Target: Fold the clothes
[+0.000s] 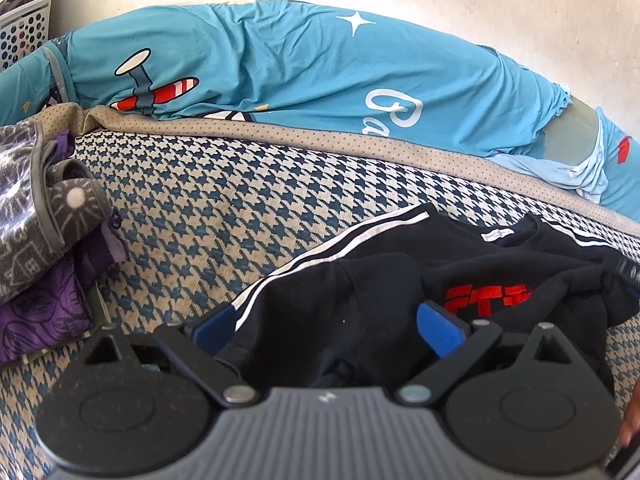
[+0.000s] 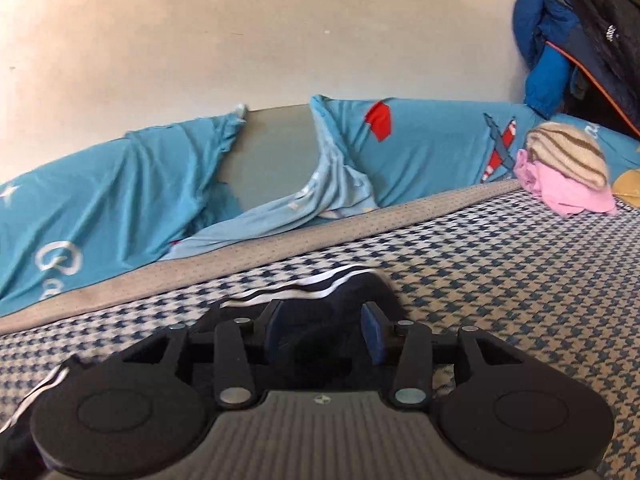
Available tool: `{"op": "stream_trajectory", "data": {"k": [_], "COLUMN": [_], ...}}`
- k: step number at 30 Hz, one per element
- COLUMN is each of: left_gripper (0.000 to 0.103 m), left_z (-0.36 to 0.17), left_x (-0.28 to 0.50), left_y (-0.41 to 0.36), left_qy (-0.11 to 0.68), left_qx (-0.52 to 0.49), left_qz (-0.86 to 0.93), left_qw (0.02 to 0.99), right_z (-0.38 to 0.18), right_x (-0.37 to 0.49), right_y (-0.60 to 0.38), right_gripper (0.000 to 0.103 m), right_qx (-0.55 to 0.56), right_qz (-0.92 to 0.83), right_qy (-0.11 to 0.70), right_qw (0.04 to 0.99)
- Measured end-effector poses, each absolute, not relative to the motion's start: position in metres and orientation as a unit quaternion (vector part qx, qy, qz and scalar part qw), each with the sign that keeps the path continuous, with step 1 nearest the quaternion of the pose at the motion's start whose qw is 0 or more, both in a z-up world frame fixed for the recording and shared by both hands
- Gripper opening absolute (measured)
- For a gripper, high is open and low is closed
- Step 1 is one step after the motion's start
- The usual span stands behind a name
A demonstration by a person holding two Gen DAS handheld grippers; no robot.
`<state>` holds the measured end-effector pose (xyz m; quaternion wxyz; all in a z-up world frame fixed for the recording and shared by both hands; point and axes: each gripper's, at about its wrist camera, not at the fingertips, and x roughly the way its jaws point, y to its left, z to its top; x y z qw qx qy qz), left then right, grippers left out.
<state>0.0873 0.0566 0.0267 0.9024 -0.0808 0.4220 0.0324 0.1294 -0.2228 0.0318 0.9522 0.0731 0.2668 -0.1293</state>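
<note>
A black top (image 1: pixel 400 272) with white sleeve stripes and a red print lies rumpled on the houndstooth mat (image 1: pixel 200 200). My left gripper (image 1: pixel 326 328) is open wide just above its near edge. The cloth lies between the blue pads and neither pad presses on it. In the right wrist view a striped part of the same black top (image 2: pixel 348 292) lies just past my right gripper (image 2: pixel 325 328). Its blue pads stand apart and dark cloth shows in the gap without being pinched.
Folded grey and purple clothes (image 1: pixel 36 216) are stacked at the left, with a white basket (image 1: pixel 24 20) behind them. A blue printed sheet (image 1: pixel 280 64) runs along the wall. Pink and striped clothes (image 2: pixel 568 176) and a blue jacket (image 2: pixel 560 40) sit at the far right.
</note>
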Motion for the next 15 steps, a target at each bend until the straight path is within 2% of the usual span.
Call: {"op": "stream_trajectory", "data": {"k": [2, 12, 15], "left_gripper": [0.1, 0.1, 0.1], "left_z": [0.028, 0.027, 0.025], "left_x": [0.086, 0.084, 0.085], "left_y": [0.056, 0.054, 0.05], "left_qy": [0.42, 0.421, 0.425], "left_qx": [-0.077, -0.072, -0.067], "left_qz": [0.033, 0.037, 0.037], "left_qw": [0.904, 0.903, 0.902], "right_z": [0.032, 0.019, 0.017], "right_x": [0.118, 0.083, 0.081], "right_y": [-0.217, -0.2, -0.192], "right_gripper": [0.05, 0.051, 0.054], "right_qx": [0.074, 0.085, 0.07], "right_qz": [-0.107, -0.04, -0.029], "right_qy": [0.272, 0.324, 0.329], "right_qw": [0.953, 0.942, 0.941]}}
